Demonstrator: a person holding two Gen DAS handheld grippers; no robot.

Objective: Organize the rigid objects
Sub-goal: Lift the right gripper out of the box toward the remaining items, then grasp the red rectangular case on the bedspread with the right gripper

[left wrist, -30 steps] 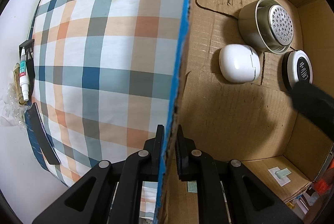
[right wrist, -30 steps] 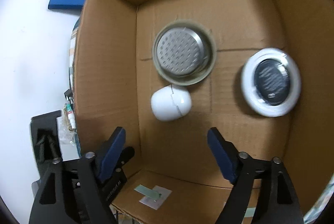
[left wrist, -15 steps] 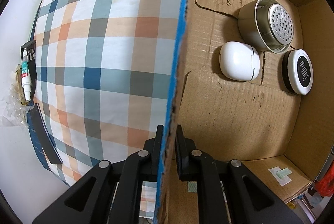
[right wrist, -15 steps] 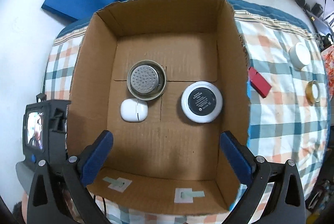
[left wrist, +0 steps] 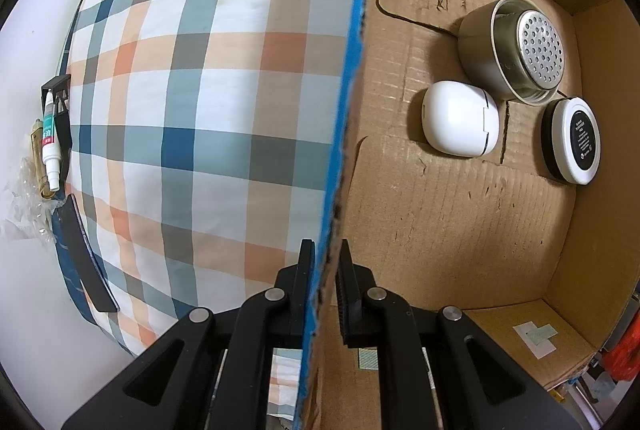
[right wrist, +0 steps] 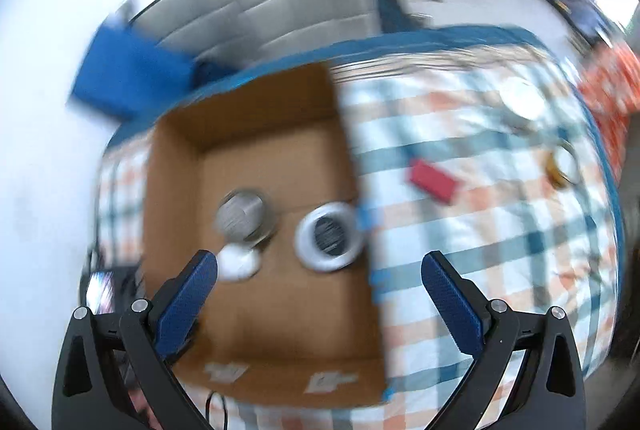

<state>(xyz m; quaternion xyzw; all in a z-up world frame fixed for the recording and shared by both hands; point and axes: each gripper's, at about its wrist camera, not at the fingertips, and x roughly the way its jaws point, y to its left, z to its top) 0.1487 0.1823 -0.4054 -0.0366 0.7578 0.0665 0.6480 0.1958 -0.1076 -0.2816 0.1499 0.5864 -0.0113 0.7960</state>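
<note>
My left gripper (left wrist: 325, 270) is shut on the left wall of an open cardboard box (left wrist: 348, 133). Inside the box lie a white case (left wrist: 456, 123), a metal strainer cup (left wrist: 520, 49) and a round white-rimmed black tin (left wrist: 576, 141). The right wrist view is blurred; it shows the box (right wrist: 272, 310) from above with the same three things. My right gripper (right wrist: 320, 284) is open and empty, high above the box. On the checked cloth to the right lie a red block (right wrist: 434, 181), a white round lid (right wrist: 522, 97) and a tape ring (right wrist: 564, 165).
The box sits on a bed with a checked cloth (left wrist: 200, 89). At the bed's left edge are a small white bottle (left wrist: 50, 145) and a black strip (left wrist: 86, 254). A blue mat (right wrist: 132, 77) and grey cushions (right wrist: 288, 13) lie behind the bed.
My right gripper has risen out of the box and swung right, bringing the cloth and its loose objects into view. The left gripper has kept its grip on the box wall.
</note>
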